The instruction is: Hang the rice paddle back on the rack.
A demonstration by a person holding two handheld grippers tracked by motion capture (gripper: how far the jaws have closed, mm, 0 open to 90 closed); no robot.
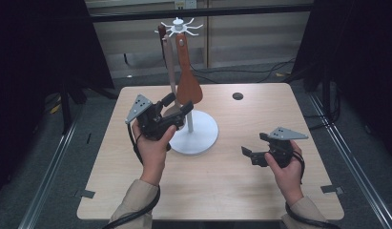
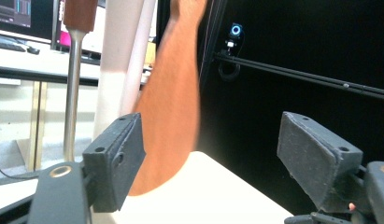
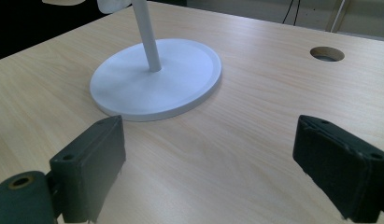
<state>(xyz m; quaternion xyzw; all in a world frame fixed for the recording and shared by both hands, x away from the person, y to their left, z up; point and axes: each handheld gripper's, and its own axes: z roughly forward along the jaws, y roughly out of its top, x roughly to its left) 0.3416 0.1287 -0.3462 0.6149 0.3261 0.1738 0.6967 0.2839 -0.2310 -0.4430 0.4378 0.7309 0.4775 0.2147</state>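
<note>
Left tool (image 1: 178, 106) open and empty just beside the brown wooden spatula (image 1: 188, 81) hanging upright, blade down, on the white utensil stand (image 1: 193, 136) mid-counter (image 1: 222, 191); right tool (image 1: 248, 155) agape, empty, well apart.

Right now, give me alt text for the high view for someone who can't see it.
A person's left gripper, jaws open, sits at hanging utensils, a brown spatula among them, on a white rack on a wooden table. The right gripper hovers open over the table's right side.
</note>
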